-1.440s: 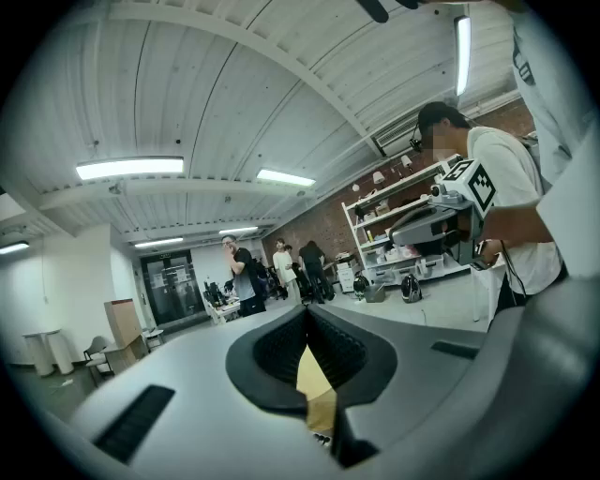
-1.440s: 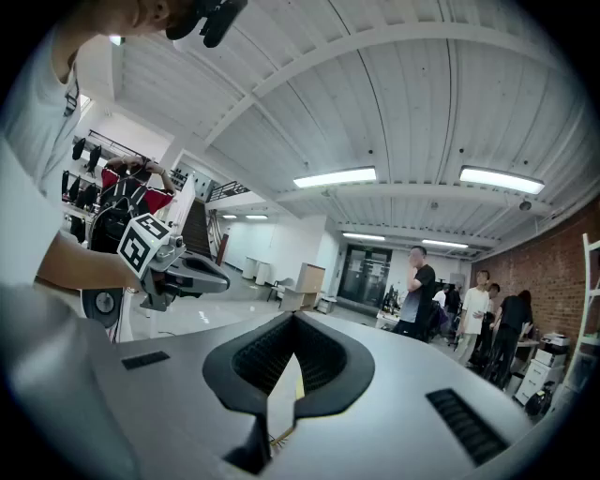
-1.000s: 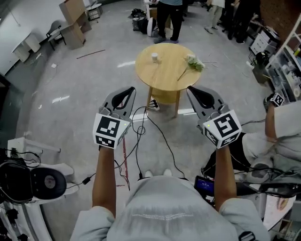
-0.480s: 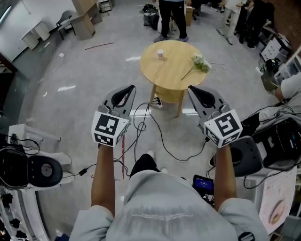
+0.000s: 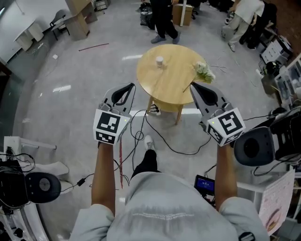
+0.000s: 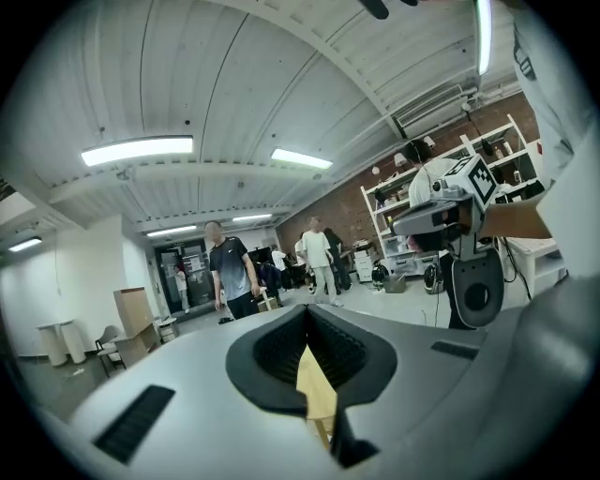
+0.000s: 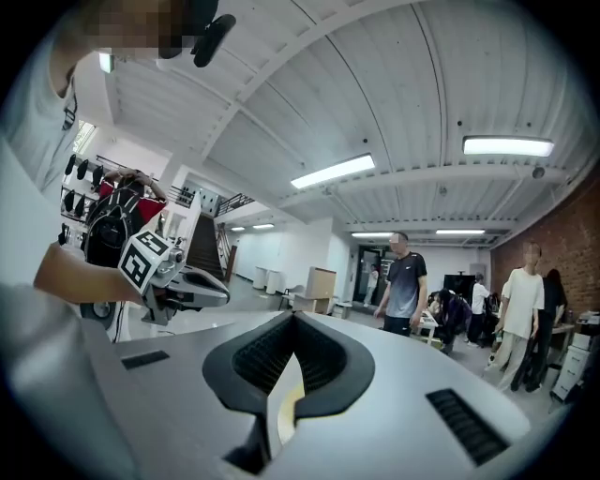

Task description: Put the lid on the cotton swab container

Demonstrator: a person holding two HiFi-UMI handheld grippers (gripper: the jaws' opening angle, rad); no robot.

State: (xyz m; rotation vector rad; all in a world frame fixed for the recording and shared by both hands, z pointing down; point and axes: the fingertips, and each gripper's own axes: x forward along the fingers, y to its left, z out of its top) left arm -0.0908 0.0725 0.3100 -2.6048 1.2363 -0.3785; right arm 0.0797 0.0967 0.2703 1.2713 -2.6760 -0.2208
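A small white cotton swab container (image 5: 160, 61) stands on the round wooden table (image 5: 169, 87), toward its far left. I cannot make out a separate lid. A sprig of flowers (image 5: 204, 71) lies at the table's right edge. My left gripper (image 5: 133, 86) hangs shut and empty in front of the table's near left edge. My right gripper (image 5: 192, 85) is also shut and empty, its tips over the table's near right edge. Between the closed jaws of the left gripper (image 6: 307, 309) and of the right gripper (image 7: 292, 317) only a sliver of the table shows.
Black cables (image 5: 160, 136) trail across the grey floor under the table. A person (image 5: 162, 19) stands just beyond the table, another (image 5: 242, 14) farther right. Cardboard boxes (image 5: 77, 16) sit at far left, shelves and equipment (image 5: 277, 52) at right, a black device (image 5: 256, 146) near my right arm.
I have stepped forward, so the table has come closer and now sits right in front of both grippers. Both grippers kept their jaws shut.
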